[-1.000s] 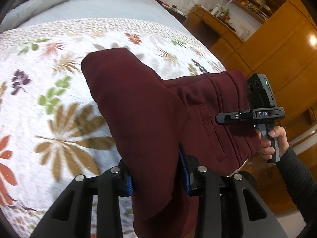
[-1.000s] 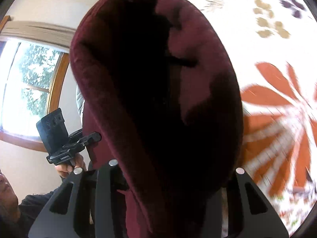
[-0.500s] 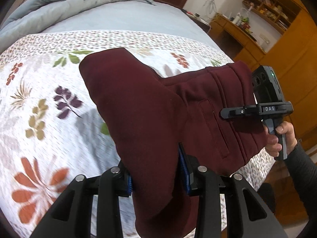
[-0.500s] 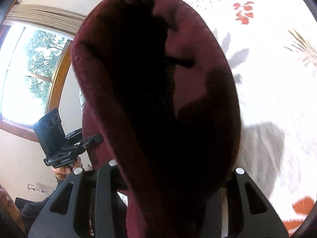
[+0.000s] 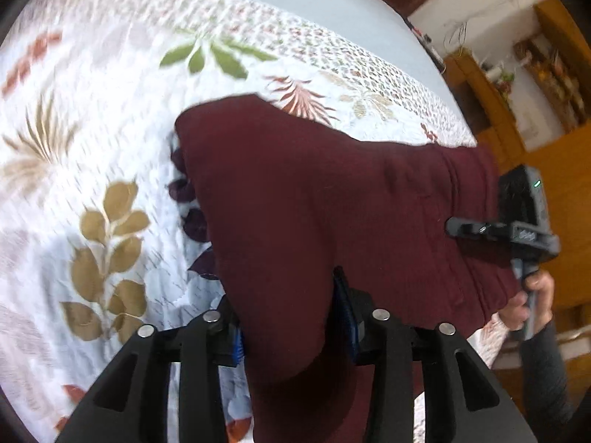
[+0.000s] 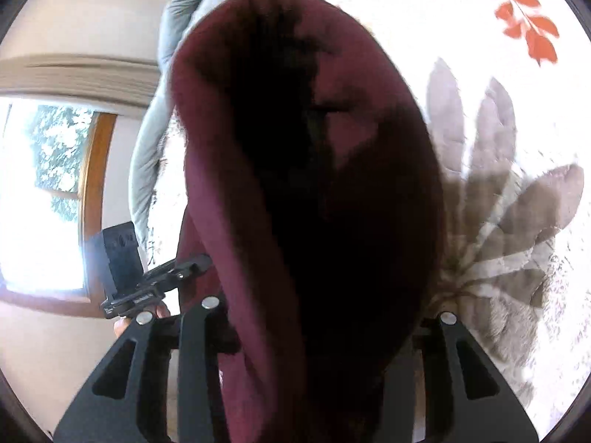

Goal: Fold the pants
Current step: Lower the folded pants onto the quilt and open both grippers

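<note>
**Maroon pants held aloft over the bed by both grippers**

Left wrist view: the left gripper (image 5: 291,317) is closed on a thick bunch of the maroon pants (image 5: 332,199), its blue pads (image 5: 349,321) pressed into the cloth on either side. The pants hang in the air above the floral bedspread (image 5: 110,147), stretched across to the right gripper (image 5: 476,229), which clamps the far edge near the waistband seam; a hand (image 5: 532,295) grips its handle. Wooden cabinets (image 5: 554,192) stand beyond the bed's edge.

Right wrist view: the pants (image 6: 314,184) fill most of the lens, draped as a dark fold through the right gripper's (image 6: 321,332) fingers, which are closed on the fabric. The left gripper (image 6: 184,265) shows at the far side, by a window (image 6: 40,199), also pinching the cloth. A grey duvet (image 6: 155,118) lies behind.

Judged risk: the bunched grip holds several layers, so one layer could slip out during lowering and skew the fold. Uneven height between the two grippers would likely lay the pants down creased or let part trail off the bed's edge.
</note>
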Motion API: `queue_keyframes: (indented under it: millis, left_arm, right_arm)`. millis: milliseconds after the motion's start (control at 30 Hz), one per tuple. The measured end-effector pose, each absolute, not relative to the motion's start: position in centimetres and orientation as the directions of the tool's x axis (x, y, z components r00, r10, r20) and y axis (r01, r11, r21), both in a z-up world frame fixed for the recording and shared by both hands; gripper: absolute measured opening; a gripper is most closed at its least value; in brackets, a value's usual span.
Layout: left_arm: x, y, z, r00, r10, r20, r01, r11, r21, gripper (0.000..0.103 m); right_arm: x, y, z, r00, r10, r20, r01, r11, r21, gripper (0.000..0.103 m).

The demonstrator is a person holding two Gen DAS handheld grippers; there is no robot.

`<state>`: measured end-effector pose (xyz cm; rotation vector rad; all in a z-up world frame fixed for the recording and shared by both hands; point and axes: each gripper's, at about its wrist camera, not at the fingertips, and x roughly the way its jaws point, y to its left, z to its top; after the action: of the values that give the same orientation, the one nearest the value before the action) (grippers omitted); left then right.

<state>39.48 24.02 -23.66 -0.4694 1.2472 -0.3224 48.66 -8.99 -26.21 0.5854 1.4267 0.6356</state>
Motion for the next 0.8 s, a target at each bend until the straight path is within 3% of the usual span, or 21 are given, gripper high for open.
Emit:
queue_keyframes:
  millis: [167, 233, 333, 400, 467, 533, 600, 700, 733, 767, 800]
  left_arm:
    - [37.9, 25.9, -24.8, 0.314, -0.522, -0.793, -0.05, 0.825, -0.562, 0.059]
    - [37.2, 26.4, -23.3, 0.349, -0.471, -0.81, -0.051, 0.853, -0.519, 0.061]
    - [35.7, 27.6, -19.0, 0.479, -0.373, -0.795, -0.049, 0.893, -0.448, 0.06]
    - [35.2, 28.1, -17.1, 0.539, -0.429, -0.725, -0.015, 0.856, -0.518, 0.061]
    - [35.6, 27.5, -15.9, 0.566, -0.512, -0.646, 0.037, 0.799, -0.6, 0.061]
    - [37.1, 25.9, -16.4, 0.522, -0.606, -0.6, 0.08, 0.735, -0.673, 0.061]
    - [38.7, 24.6, -18.1, 0.484, -0.658, -0.578, 0.079, 0.69, -0.719, 0.061]
    - [40.2, 23.6, -20.3, 0.475, -0.665, -0.577, 0.039, 0.671, -0.741, 0.06]
    - [40.6, 24.0, -21.4, 0.48, -0.658, -0.58, 0.004, 0.663, -0.749, 0.059]
    - [41.1, 24.5, -22.5, 0.487, -0.659, -0.573, -0.028, 0.644, -0.765, 0.055]
    - [41.4, 24.9, -23.1, 0.494, -0.667, -0.558, -0.057, 0.615, -0.786, 0.044]
  right_arm:
    - [48.3, -10.6, -28.3, 0.009, 0.747, -0.665, -0.012, 0.665, 0.747, 0.055]
    - [47.7, -11.4, -27.6, 0.026, 0.737, -0.676, -0.024, 0.676, 0.736, 0.062]
    - [46.2, -10.9, -24.6, 0.107, 0.681, -0.724, -0.047, 0.731, 0.681, 0.063]
    - [45.5, -12.2, -21.6, 0.237, 0.596, -0.767, -0.051, 0.796, 0.603, 0.063]
    - [44.5, -12.3, -18.6, 0.346, 0.558, -0.754, -0.07, 0.817, 0.572, 0.062]
    - [44.0, -11.2, -16.1, 0.386, 0.632, -0.672, -0.139, 0.76, 0.635, 0.062]
    - [45.3, -9.7, -16.5, 0.316, 0.717, -0.621, -0.185, 0.689, 0.701, 0.062]
    - [47.5, -4.7, -19.4, 0.214, 0.752, -0.623, -0.144, 0.656, 0.741, 0.051]
    - [48.5, -4.2, -21.4, 0.184, 0.757, -0.627, -0.102, 0.649, 0.754, 0.032]
    - [49.1, -3.5, -22.6, 0.174, 0.757, -0.63, -0.07, 0.647, 0.759, 0.001]
    - [51.0, -2.3, -23.4, 0.174, 0.748, -0.64, -0.037, 0.655, 0.755, 0.0]
